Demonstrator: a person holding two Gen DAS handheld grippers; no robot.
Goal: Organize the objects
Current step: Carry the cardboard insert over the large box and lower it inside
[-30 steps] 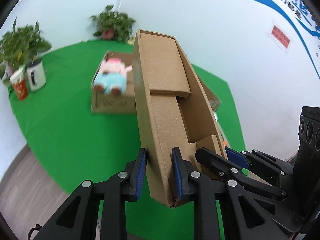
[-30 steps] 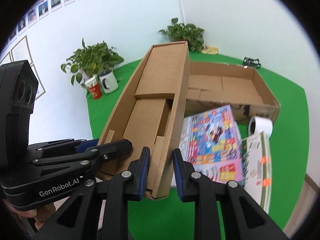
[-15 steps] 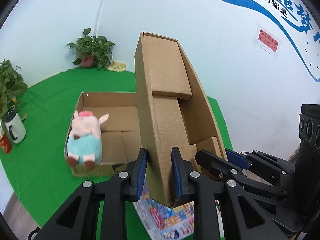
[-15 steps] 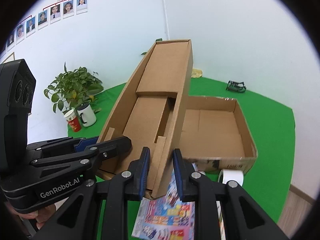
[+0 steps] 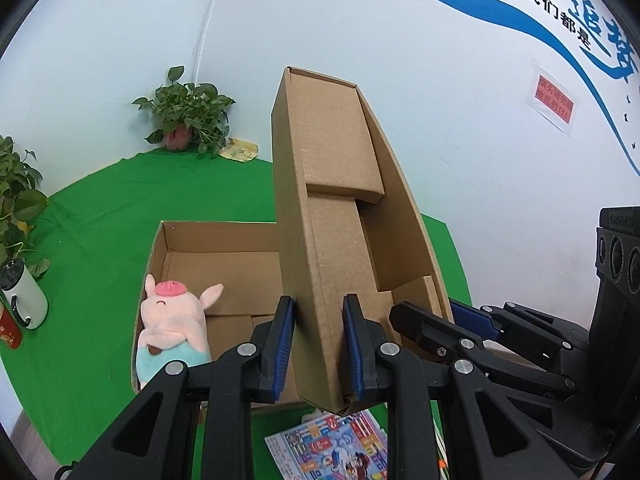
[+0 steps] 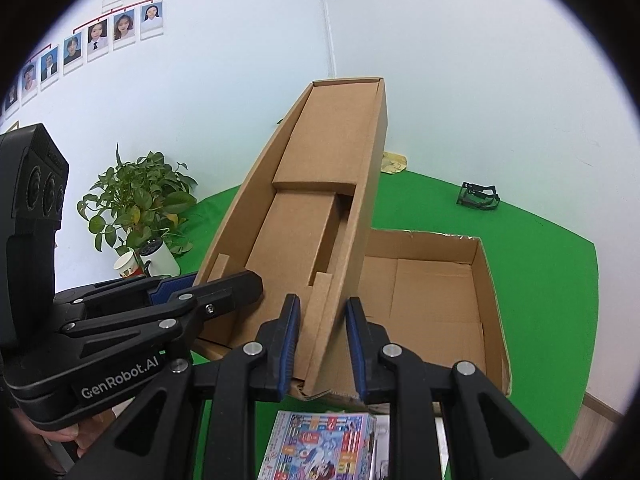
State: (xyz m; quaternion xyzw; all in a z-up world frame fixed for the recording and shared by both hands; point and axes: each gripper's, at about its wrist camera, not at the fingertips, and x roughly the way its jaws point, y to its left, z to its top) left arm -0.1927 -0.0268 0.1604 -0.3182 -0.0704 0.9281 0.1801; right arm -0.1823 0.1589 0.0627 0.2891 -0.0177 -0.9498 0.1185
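A long, shallow, empty cardboard tray [image 5: 332, 184] hangs tilted in the air between both grippers. My left gripper [image 5: 318, 340] is shut on its left wall, and my right gripper [image 6: 322, 340] is shut on its right wall [image 6: 360, 208]. Each wrist view shows the other gripper beside the tray: the right one [image 5: 440, 320] and the left one [image 6: 208, 288]. Below and behind the tray, a large open cardboard box [image 6: 432, 292] rests on the green table. A pink plush pig [image 5: 172, 320] lies in the box's left end. A colourful picture book [image 6: 320, 444] lies under the tray's near end.
Potted plants [image 5: 188, 120] [image 6: 136, 204] stand at the back of the green table [image 5: 100, 208], with a white mug [image 5: 24, 300] and a red cup [image 5: 8, 332] on the left. A black folded object [image 6: 478, 196] lies at the far right. White walls close the table's back.
Both grippers have lifted the tray and carried it sideways. The open box with the pig has come to lie right behind and under it, and the book has slid down to the bottom edge.
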